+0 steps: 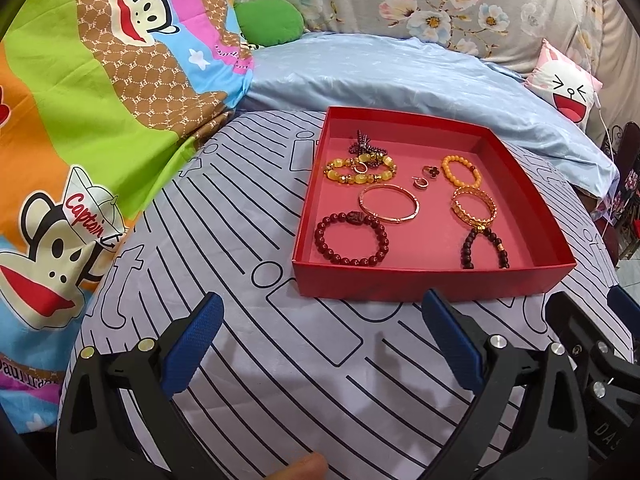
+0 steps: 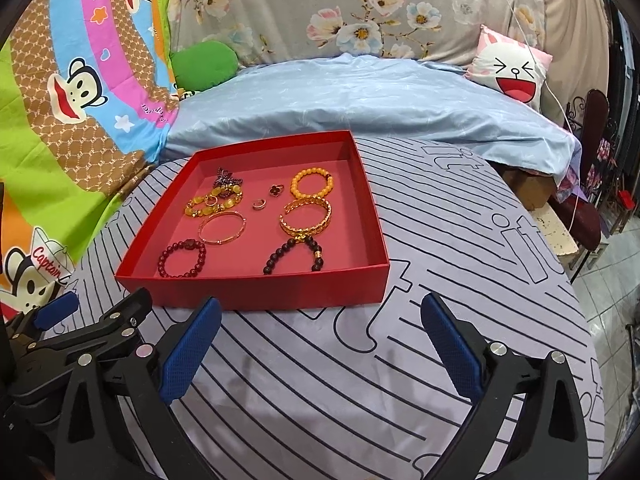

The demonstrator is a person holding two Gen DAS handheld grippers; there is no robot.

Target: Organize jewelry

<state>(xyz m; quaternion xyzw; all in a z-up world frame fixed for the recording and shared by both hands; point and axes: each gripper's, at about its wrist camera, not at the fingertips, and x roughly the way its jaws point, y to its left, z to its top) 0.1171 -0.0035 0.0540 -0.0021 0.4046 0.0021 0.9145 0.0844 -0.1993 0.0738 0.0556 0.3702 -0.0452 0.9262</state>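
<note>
Your jewelry already lies inside the red tray (image 1: 432,284) on the striped bedsheet (image 1: 240,240); nothing remains outside. Both the left gripper (image 1: 322,346) and right gripper (image 2: 320,346) hold their fingers wide, empty.

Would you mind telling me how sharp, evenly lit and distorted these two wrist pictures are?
Left wrist: sharp and evenly lit, soft shadows only; the fisheye bows the red box and cloth stripes, and the corners are black. Right wrist: the same sharpness and light, with the box's front wall bowed and dark corners too.
</note>
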